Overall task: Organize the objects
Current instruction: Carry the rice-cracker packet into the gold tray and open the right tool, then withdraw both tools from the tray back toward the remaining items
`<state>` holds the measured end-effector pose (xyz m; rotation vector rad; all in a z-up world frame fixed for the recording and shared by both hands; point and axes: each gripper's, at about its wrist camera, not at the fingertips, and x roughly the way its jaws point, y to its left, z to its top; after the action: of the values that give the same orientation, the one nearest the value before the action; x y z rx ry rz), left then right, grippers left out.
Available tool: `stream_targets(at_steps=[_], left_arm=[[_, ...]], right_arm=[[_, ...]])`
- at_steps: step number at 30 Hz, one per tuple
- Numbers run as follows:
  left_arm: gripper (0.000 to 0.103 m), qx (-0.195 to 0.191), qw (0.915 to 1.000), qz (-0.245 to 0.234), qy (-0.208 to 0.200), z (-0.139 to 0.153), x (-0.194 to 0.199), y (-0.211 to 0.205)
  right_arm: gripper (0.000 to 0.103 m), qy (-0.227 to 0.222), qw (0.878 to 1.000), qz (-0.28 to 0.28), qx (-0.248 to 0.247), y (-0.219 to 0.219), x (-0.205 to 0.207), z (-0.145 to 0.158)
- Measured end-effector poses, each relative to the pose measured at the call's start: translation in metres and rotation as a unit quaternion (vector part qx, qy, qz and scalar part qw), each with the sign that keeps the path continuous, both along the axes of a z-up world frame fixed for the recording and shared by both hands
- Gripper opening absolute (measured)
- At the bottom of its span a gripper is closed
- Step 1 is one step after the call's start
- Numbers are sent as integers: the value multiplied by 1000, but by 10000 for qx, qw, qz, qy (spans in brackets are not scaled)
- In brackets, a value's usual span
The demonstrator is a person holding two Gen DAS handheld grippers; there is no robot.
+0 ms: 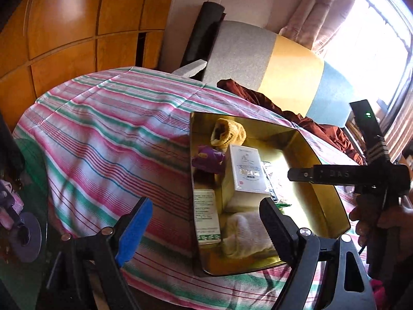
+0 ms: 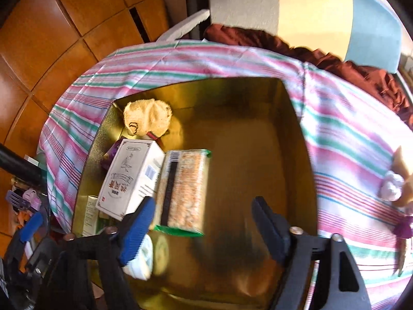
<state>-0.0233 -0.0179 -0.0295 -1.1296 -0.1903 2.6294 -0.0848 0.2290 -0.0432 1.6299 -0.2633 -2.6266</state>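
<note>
A gold tin (image 1: 327, 196) stands open on the striped cloth. Along its left side lie a yellow knitted piece (image 1: 228, 131), a purple packet (image 1: 207, 159), a white printed box (image 1: 246, 170), a green-and-white carton (image 1: 206, 217) and a white towel (image 1: 245, 232). My left gripper (image 1: 206, 230) hovers open over the tin's near left corner, holding nothing. In the right wrist view a clear packet of orange snacks (image 2: 185, 188) lies flat in the tin (image 2: 258, 129) beside the white box (image 2: 129, 178). My right gripper (image 2: 204, 230) is open just above the packet's near end, its pads off it.
The striped tablecloth (image 1: 103, 134) covers a rounded table. A brown cloth (image 1: 258, 98) is heaped at its far edge, with a wooden wardrobe (image 1: 64, 25) behind. A white crumpled object (image 2: 392, 188) and a purple item (image 2: 404, 227) lie right of the tin.
</note>
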Motion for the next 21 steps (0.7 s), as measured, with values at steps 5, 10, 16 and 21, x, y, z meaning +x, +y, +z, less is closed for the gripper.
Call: stream_targets(at_steps=[5,10,16,21], left_arm=[[88,-111,9998,-133,74,5,5,14],[88,-206,9991,-361,121,10,9,32],[88,-316,9972,-655,154,13,15,55],[88,-414,9949,-902,164,14,18,75]], right_arm=[[83,311,9992,-15,231,16,22,11],[83,455,9981,-248,329,42,43,16],[83,460,9956,-727,383,86,65,15],[83,403,9913,-1183,416,130,81,11]])
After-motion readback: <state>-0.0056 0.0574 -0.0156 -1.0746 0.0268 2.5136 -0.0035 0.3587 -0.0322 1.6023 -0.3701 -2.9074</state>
